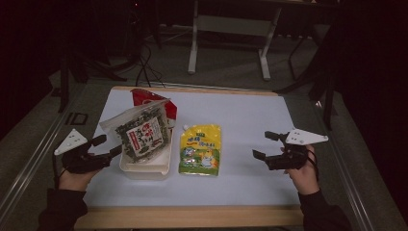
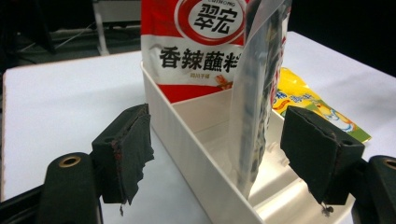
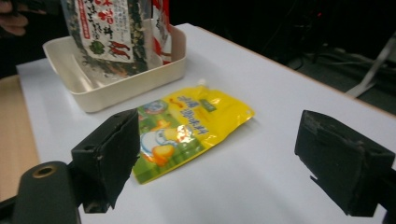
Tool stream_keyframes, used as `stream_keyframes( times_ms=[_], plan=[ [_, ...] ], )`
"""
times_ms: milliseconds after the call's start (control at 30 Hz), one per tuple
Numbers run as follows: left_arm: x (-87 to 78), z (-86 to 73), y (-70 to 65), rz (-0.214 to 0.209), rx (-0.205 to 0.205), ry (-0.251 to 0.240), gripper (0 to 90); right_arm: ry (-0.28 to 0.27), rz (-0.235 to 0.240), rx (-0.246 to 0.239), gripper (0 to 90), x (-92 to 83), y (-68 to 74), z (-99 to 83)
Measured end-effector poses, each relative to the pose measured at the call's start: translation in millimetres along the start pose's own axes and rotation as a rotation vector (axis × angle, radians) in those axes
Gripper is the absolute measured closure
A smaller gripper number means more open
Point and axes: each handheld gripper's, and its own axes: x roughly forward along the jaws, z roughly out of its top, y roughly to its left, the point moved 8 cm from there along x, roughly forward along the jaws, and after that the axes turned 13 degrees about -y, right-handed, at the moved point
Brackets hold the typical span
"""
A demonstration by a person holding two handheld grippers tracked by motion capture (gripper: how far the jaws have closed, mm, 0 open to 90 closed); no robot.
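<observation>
A white tray [image 1: 144,171] stands at the table's left and holds two upright bags: a clear seaweed bag [image 1: 142,134] in front and a red bag [image 1: 144,96] behind it. My left gripper [image 1: 109,145] is open just left of the tray. In the left gripper view, the tray's wall [image 2: 187,144] and the seaweed bag's edge [image 2: 254,102] lie ahead of the open gripper [image 2: 217,144], with the pads touching neither. A yellow pouch [image 1: 200,149] lies flat to the right of the tray. My right gripper [image 1: 262,144] is open to the right of the pouch, with nothing between its fingers.
The white mat [image 1: 240,115] has free room between the pouch and the right gripper and along the far side. A wooden edge [image 1: 192,216] runs along the near side. Desk legs [image 1: 192,43] and cables stand on the floor beyond the table.
</observation>
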Motion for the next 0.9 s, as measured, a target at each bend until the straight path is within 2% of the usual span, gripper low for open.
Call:
stream_keyframes(
  times_ms=[33,100,133,167,200,233,267,333,367,533,600,733,800,900],
  plan=[
    [-2.2,-0.8,-0.9,-0.001,-0.017,-0.008,23.5,0.001,-0.003,0.008,13.4,-0.1,-0.2,-0.4],
    [-7.2,-2.7,-2.9,0.026,-0.032,-0.013,16.7,0.005,-0.005,0.015,12.3,0.0,0.1,-2.0],
    [-10.3,-3.2,-5.4,0.026,-0.035,-0.022,16.1,0.004,-0.014,0.015,11.0,0.5,-0.1,-2.8],
    [-13.5,-3.7,-7.2,0.045,-0.036,-0.025,15.4,0.005,-0.017,0.017,10.9,1.0,0.2,-3.4],
    [-17.0,-4.0,-10.8,0.042,-0.043,-0.031,13.3,0.009,-0.005,0.022,10.6,1.5,1.7,-4.2],
    [-20.4,-4.2,-15.2,0.031,-0.053,-0.034,8.8,0.01,-0.01,0.025,10.7,2.3,2.3,-4.8],
    [-23.6,-4.1,-19.2,0.041,-0.057,-0.035,6.7,0.007,-0.023,0.021,10.7,3.3,2.1,-4.9],
    [-30.1,-3.5,-28.9,0.046,-0.048,-0.044,5.1,0.013,-0.014,0.023,10.9,4.8,3.7,-6.0],
    [-32.8,-3.1,-34.8,0.043,-0.042,-0.044,3.2,0.012,-0.025,0.02,12.5,5.8,3.3,-6.1],
    [-40.6,0.2,-64.5,0.04,-0.01,-0.06,2.9,0.034,-0.026,0.012,16.8,9.0,4.5,-9.1],
    [-40.7,1.0,-72.7,0.058,0.007,-0.076,2.8,0.035,-0.036,0.001,20.6,10.2,4.1,-9.7],
    [-33.6,-3.8,-94.5,0.007,0.002,-0.082,2.8,0.053,-0.033,-0.015,27.9,13.8,4.1,-11.7],
    [-27.9,-8.8,-107.0,-0.03,0.025,-0.068,2.8,0.072,-0.036,-0.04,29.8,17.0,3.7,-13.3],
    [-21.2,-14.5,-121.1,-0.078,0.04,-0.049,2.8,0.088,-0.025,-0.033,31.1,25.0,3.1,-15.0]
  ],
)
